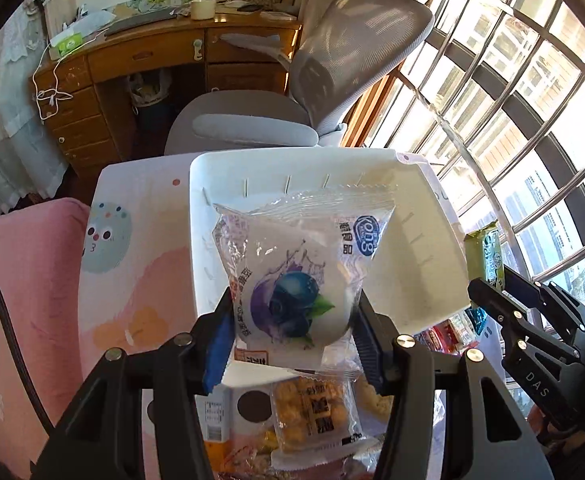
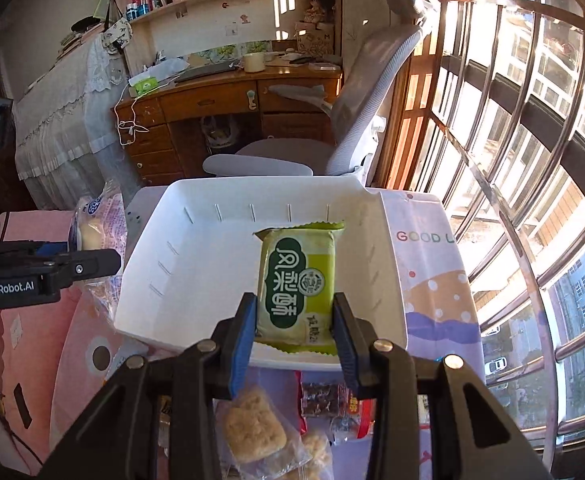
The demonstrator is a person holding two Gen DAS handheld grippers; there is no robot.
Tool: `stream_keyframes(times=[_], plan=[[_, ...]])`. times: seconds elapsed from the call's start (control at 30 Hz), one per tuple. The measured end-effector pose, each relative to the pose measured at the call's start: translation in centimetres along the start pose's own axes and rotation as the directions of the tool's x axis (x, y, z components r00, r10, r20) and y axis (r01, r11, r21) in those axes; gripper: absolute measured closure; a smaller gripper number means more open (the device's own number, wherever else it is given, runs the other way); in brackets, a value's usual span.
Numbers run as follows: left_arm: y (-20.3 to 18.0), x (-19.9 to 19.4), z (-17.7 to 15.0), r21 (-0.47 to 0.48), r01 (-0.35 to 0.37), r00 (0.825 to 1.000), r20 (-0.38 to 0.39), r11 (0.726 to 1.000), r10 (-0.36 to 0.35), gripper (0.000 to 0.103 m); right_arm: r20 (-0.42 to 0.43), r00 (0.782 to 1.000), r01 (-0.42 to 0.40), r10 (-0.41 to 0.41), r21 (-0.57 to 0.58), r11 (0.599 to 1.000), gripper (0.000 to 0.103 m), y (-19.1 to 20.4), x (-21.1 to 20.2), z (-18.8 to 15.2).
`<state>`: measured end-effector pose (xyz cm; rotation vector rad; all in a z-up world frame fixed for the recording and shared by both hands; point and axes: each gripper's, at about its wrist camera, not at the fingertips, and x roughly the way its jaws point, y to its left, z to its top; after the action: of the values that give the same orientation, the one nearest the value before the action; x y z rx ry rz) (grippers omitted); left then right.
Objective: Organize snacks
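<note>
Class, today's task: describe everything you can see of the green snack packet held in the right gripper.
The green snack packet is a flat, rectangular pillow pack of glossy yellow-green film with crimped, zigzag ends and a dark green panel bearing white Chinese characters. It looks sealed and full. The right gripper clamps its lower half between blue-padded fingers, holding it in front of the white bin, which looks empty in this view. Only the pads appear to touch it.

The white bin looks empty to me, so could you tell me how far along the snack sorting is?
Nothing looks sorted yet: the white bin shows no snacks inside. In hand, the left gripper is shut on a blueberry snack packet and the right gripper on a green pastry packet, both held over the bin. Still left: the loose packets on the cloth below.
</note>
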<state>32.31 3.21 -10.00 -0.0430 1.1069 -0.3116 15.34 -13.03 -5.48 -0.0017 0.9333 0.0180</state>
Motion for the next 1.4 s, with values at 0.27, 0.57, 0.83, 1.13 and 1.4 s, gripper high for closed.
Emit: stream_keyframes(times=[0.27,0.57,0.83,1.13,1.4], plan=[[-1.3,2.7,1.0,-0.005,0.018,0.999,0.037,1.0,-0.017,0.039,-0.049,0.998,-0.046,0.047,0.031,0.998,0.065,-1.7,3.1,0.1],[-2.4,3.3,0.5,-0.011,0.023,1.0,0.016,1.0,-0.023,0.03,-0.117,0.989,-0.078,0.089,0.092,0.993,0.056,-2.3,4.4,-0.3],[-2.2,2.0,-1.4,-0.006,0.025,0.998,-0.055,1.0,-0.026,0.03,-0.133,0.987,-0.065,0.088,0.171,0.983,0.05,-2.7,2.9,-1.0],[-1.2,-2.5,-5.9,0.035,0.046,0.997,-0.056,0.998,-0.044,0.03,-0.129,0.99,-0.015,0.054,0.282,0.959,0.044,-2.6,-1.4,-2.9],[-0.9,-6.9,-10.7,0.098,0.082,0.996,-0.039,0.992,-0.079,0.03,-0.128,0.991,0.014,0.032,0.338,0.941,0.043,-0.4,-5.5,-6.3]])
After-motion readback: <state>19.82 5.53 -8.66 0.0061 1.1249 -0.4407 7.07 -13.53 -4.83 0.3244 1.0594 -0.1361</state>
